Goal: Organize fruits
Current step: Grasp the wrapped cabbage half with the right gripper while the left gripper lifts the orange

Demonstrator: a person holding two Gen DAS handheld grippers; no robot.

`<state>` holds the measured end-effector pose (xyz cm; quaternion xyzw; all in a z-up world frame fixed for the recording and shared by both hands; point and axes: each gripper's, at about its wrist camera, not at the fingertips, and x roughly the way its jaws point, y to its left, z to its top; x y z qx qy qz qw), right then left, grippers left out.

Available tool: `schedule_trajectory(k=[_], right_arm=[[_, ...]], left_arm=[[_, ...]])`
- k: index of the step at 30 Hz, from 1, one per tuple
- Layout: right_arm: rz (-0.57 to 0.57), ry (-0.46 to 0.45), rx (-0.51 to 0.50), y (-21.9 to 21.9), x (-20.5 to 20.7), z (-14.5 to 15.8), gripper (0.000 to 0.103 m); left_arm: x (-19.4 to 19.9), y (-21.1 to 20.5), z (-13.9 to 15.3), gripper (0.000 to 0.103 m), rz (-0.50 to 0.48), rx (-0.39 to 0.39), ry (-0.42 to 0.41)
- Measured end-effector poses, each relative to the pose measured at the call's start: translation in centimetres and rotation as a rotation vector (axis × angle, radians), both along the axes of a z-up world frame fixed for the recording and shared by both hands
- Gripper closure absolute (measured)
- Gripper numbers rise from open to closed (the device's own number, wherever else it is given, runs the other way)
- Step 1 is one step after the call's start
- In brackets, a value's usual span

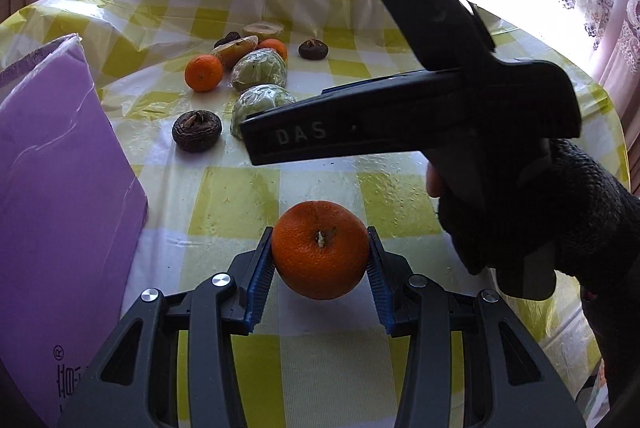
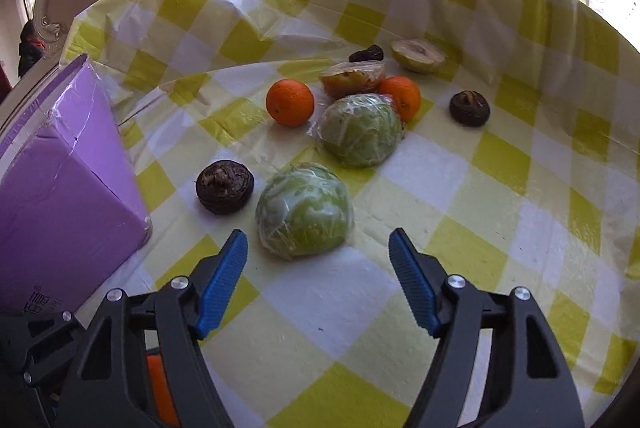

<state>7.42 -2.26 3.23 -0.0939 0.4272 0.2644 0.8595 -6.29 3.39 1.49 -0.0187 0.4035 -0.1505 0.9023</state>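
My left gripper (image 1: 319, 233) is shut on a large orange (image 1: 320, 256), its blue pads pressing both sides just above the checked tablecloth (image 1: 240, 196). In the right wrist view, my right gripper (image 2: 317, 234) stands open with nothing between its pads. A plastic-wrapped green cabbage half (image 2: 304, 212) lies just beyond its fingertips. A second wrapped green half (image 2: 360, 130) sits further back. Two small oranges (image 2: 290, 102) (image 2: 402, 96) and three dark brown round fruits (image 2: 225, 187) (image 2: 469, 108) (image 2: 366, 54) lie around them.
A purple box (image 2: 68, 180) stands at the left, close to the nearest dark fruit. Two cut pale fruit halves (image 2: 352, 78) (image 2: 418, 54) lie at the back. The right tool's black body (image 1: 400, 124) and a gloved hand (image 1: 520, 220) cross above the table in the left wrist view.
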Motion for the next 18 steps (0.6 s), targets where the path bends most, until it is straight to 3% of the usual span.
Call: schedule_trajectory(k=[6, 9, 11, 18], right_arm=[[0.007, -0.031, -0.075, 1.8, 0.4, -1.4, 0.03], [0.008, -0.035, -0.068, 2.1, 0.1, -1.4, 0.042], [-0.019, -0.038, -0.072, 1.9, -0.6, -1.4, 0.043], [-0.294, -0.037, 0.015, -4.5, -6.3, -0.8, 0.043]], left_arm=[[0.6, 0.7, -0.6, 0.061, 0.021, -0.038, 0.044], [0.6, 0.6, -0.6, 0.061, 0.019, -0.037, 0.043], [0.5, 0.8, -0.6, 0.061, 0.023, -0.047, 0.044], [0.7, 1.2, -0.6, 0.061, 0.016, -0.057, 0.049]])
